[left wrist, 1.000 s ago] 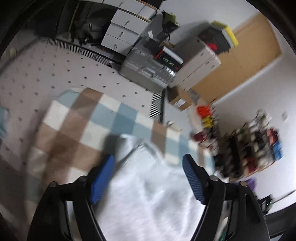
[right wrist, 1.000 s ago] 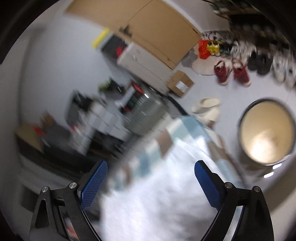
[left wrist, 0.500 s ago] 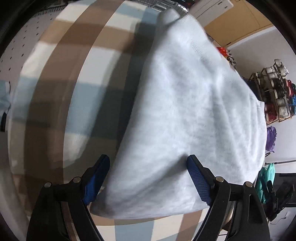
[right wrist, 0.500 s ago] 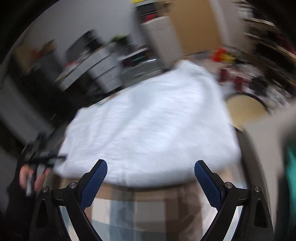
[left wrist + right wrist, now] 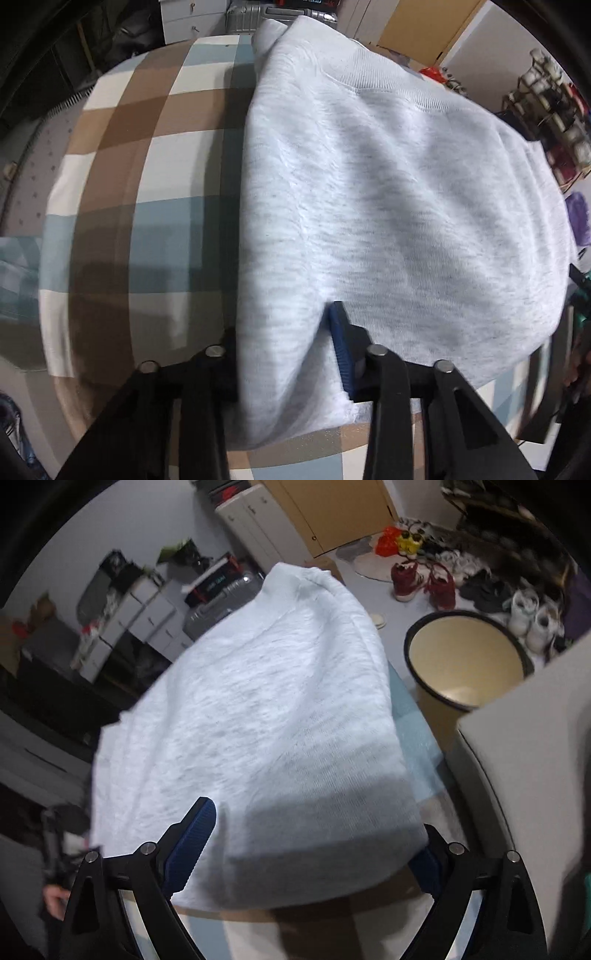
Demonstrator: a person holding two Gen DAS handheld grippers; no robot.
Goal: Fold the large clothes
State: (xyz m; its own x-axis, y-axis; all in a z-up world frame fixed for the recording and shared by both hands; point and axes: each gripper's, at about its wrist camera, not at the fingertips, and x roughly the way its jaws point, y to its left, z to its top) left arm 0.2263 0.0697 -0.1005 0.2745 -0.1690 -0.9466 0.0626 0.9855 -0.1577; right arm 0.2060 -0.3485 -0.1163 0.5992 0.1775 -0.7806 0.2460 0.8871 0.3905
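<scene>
A light grey sweatshirt [image 5: 388, 206] lies folded on a table under a brown, blue and white plaid cloth [image 5: 147, 177]. My left gripper [image 5: 284, 354] points steeply down at the garment's near left corner. Its jaws are closing, and a bunched fold of the fabric is pinched between them. The right blue pad [image 5: 340, 350] digs into the cloth, while the other finger is hidden behind the fold. My right gripper [image 5: 310, 849] straddles the near right corner of the sweatshirt [image 5: 258, 709]. Its jaws are wide and closing, with the fabric between them but not squeezed.
A beige round bin [image 5: 465, 664] stands on the floor right of the table, with shoes [image 5: 424, 583] scattered behind it. A silver suitcase [image 5: 218, 598] and white drawers [image 5: 151, 620] stand beyond the table. A pale box edge [image 5: 535, 738] is close on the right.
Both grippers came down to the near edge of the sweatshirt. The left jaws went from wide apart to closed on a fold of fabric. The right jaws narrowed slightly around the other corner.
</scene>
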